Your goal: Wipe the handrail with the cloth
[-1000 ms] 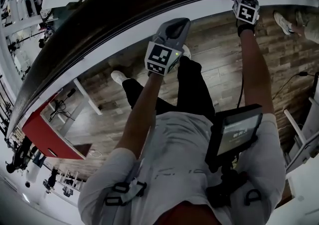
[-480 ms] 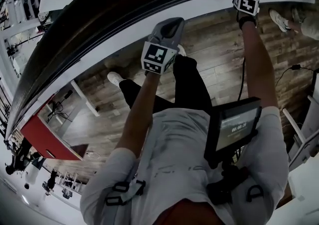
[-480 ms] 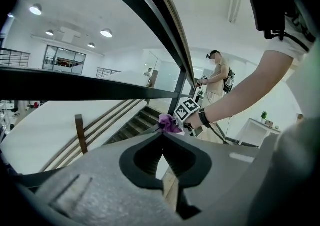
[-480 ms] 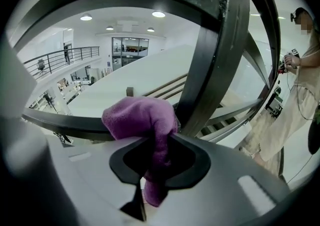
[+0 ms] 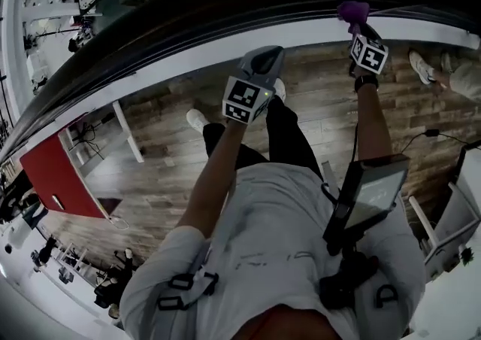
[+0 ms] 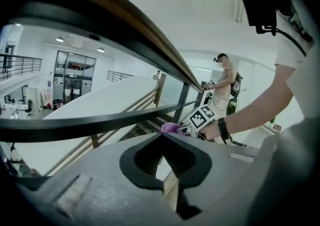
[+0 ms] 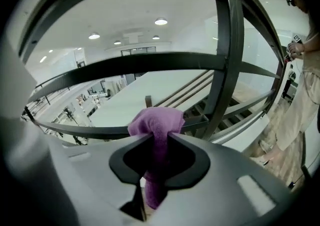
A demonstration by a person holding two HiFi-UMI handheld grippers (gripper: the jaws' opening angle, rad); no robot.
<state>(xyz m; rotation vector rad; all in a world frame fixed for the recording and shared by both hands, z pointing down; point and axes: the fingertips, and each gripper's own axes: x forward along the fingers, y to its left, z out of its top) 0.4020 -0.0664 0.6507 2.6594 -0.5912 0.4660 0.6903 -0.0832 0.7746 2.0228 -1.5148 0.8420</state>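
Since 1.0 s ago: the right gripper [image 5: 355,28] has come slightly down and left in the head view, and the cloth [image 5: 352,10], then barely seen, now shows clear above the marker cube. The left gripper [image 5: 264,60] is in nearly the same place.

Surface and room, left to right:
- A red panel [image 5: 52,177] stands at lower left on a level below.
- The dark handrail [image 5: 225,11] curves from lower left to upper right, with a white ledge along its near side.
- A wood-plank floor [image 5: 323,98] lies underfoot.
- A monitor [image 5: 372,195] hangs on the wearer's chest rig.
- Another person [image 7: 300,70] stands at far right, by the railing.
- The gripper views show a bright hall with ceiling lights and stairs beyond the rail bars.

Left gripper [image 6: 161,134]: jaws clenched tip to tip with nothing between them. It is raised toward the handrail [image 6: 125,25], short of it in the head view.

Right gripper [image 7: 159,137]: jaws clamped on the purple cloth [image 7: 157,120]. A bunch bulges above the tips and a tail hangs down through the jaw opening. In the head view the bunch sits at the handrail's near edge. In its own view it overlaps a dark rail bar [image 7: 150,62]; whether they touch cannot be told.

From the left gripper view, the cloth [image 6: 172,128] and the right gripper [image 6: 186,130] lie just beyond the left tips.
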